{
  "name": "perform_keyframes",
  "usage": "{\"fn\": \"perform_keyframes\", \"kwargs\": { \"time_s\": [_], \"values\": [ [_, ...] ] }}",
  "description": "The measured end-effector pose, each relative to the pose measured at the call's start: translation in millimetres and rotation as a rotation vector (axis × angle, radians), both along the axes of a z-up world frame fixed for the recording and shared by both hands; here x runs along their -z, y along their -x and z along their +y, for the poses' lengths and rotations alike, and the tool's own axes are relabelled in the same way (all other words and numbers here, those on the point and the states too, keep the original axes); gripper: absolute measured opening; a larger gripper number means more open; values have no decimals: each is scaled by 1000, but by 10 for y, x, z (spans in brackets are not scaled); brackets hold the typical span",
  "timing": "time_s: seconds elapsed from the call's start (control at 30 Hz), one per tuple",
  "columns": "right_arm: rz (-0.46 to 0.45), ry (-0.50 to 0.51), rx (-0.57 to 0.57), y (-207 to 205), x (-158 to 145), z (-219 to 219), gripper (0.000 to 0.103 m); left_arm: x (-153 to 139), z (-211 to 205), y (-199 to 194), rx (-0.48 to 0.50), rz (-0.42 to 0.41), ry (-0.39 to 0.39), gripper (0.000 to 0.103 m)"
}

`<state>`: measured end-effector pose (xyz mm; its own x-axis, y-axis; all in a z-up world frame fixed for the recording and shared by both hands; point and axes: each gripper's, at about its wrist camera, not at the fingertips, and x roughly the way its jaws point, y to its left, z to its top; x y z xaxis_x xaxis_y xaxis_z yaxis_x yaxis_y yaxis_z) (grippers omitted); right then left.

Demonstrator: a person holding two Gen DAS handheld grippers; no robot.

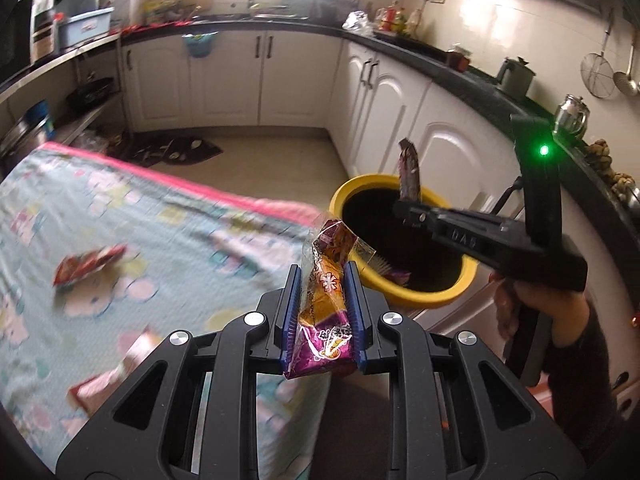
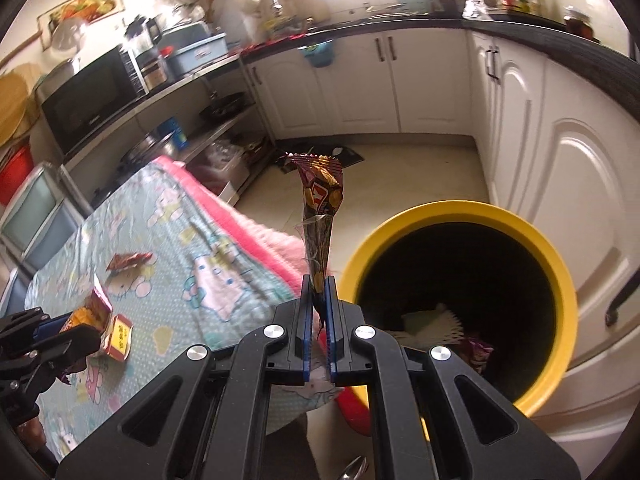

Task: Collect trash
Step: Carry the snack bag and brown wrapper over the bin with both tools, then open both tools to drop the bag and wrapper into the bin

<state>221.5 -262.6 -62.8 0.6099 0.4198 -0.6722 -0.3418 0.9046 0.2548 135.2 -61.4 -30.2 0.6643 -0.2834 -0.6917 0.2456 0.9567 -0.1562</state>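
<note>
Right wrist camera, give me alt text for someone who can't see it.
The right gripper pinches a tall brown snack wrapper upright beside an open yellow bin. More wrappers, including a small red wrapper, lie on a cartoon-print cloth at left.

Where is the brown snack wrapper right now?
The brown snack wrapper stands upright, pinched in the right tool. In the left wrist view it sits right of centre, over the yellow bin, beside the table.
</note>
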Motion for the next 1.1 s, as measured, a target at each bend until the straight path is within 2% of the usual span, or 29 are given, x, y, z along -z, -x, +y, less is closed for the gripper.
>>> {"fn": "perform_keyframes", "kwargs": {
  "time_s": [0.27,0.5,0.7,1.03,1.07,1.1],
  "values": [
    [-25,-16,111,-34,-82,-409,6,-55,-456,-307,68,-25,23,16],
    [-29,-38,210,-76,-81,-759,6,9,-758,-599,97,-13,62,16],
    [-1,-51,276,-146,62,-1006,6,114,-965,-885,104,16,107,16],
    [81,-48,311,-297,426,-1140,7,275,-1232,-1293,99,52,98,17],
    [85,-46,316,-310,443,-1148,8,296,-1240,-1327,96,59,100,17],
    [91,-45,321,-325,475,-1151,13,325,-1241,-1370,84,65,101,17]
  ]
}}
